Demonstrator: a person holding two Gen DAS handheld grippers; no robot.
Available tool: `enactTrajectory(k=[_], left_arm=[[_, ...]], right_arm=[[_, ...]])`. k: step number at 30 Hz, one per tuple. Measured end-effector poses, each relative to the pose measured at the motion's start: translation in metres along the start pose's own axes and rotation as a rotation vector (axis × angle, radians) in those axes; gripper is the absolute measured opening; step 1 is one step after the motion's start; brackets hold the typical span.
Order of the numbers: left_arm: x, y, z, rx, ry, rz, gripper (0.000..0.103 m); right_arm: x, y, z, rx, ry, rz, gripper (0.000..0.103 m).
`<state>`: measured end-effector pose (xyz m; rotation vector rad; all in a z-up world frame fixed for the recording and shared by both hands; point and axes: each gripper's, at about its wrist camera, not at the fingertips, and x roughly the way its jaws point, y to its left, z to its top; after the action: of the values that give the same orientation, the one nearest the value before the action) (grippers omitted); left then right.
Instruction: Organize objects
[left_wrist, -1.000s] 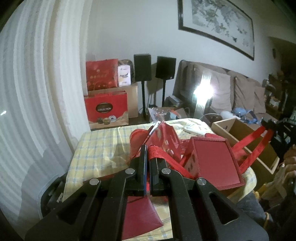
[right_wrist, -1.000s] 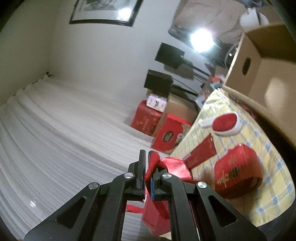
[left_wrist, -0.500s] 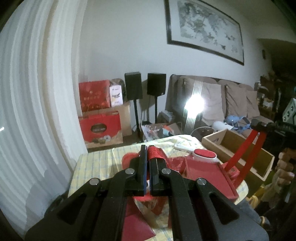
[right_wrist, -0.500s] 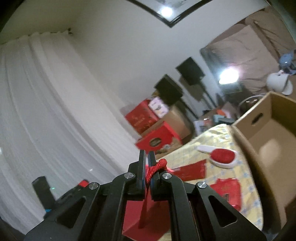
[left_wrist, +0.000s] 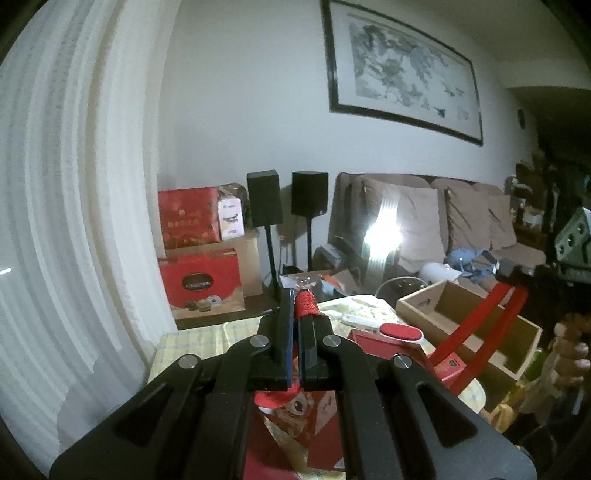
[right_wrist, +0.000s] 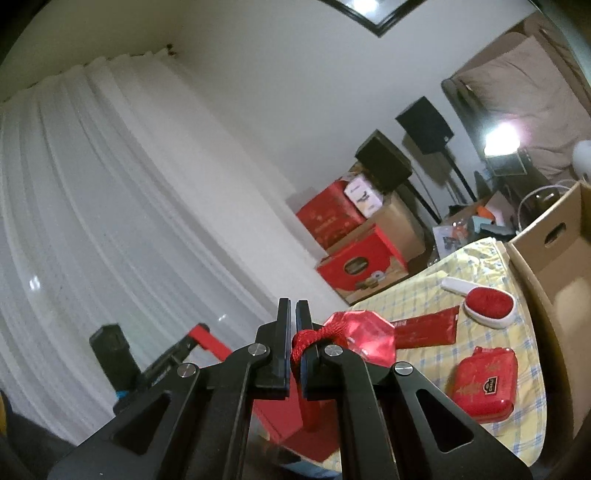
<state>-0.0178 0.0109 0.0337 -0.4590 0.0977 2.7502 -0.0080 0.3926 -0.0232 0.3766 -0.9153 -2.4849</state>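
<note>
Change: both of my hands have risen since the earlier frames; the red bag (left_wrist: 384, 343) hangs higher over the desk (right_wrist: 480, 295), and my right wrist has rolled, so its view sits less tilted.
Left gripper (left_wrist: 295, 317): pressed together, pinching the bag's red cord handle (left_wrist: 306, 304).
Right gripper (right_wrist: 293, 332): pressed together, pinching the other cord handle (right_wrist: 314, 338); red straps (left_wrist: 476, 332) run from it down to the bag.
Bag position: slung between my two grippers, off the desk, its mouth facing up, body below and ahead of my left gripper.
Key relation: the cardboard box (left_wrist: 458, 314) stands open at the far right edge of the desk, beyond the bag from my left gripper and just beside my right hand (left_wrist: 569, 354). Right side is nearer to it. The bag's long axis runs from one gripper to the other.
Loose items: lint brush (right_wrist: 487, 306), flat red packet (right_wrist: 428, 328) and red tin (right_wrist: 484, 384) lie on the desk, apart from each other.
Judgement: the bag is probably being held open or carried to the box; I cannot tell which. A tilt could let the thin cords slip.
</note>
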Motion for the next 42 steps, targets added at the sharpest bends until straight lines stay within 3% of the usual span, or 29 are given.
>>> enactTrajectory(k=[6,11,21,42], left_arm=[[0.003,-0.002,0.010,-0.027,0.011,0.006,0.002],[-0.003,-0.016,0.011,0.010,-0.033,0.070,0.002],[-0.009,-0.049,0.021,0.018,-0.107,0.124,0.002],[0.005,-0.100,0.059,-0.005,-0.059,0.011,0.002]], right_arm=[[0.003,0.001,0.002,-0.076,0.057,0.006,0.004],[-0.004,-0.005,-0.001,-0.103,0.050,0.011,0.004],[-0.020,-0.004,0.000,-0.146,0.040,0.002,0.004],[-0.090,-0.006,0.040,-0.190,-0.060,-0.128,0.004]])
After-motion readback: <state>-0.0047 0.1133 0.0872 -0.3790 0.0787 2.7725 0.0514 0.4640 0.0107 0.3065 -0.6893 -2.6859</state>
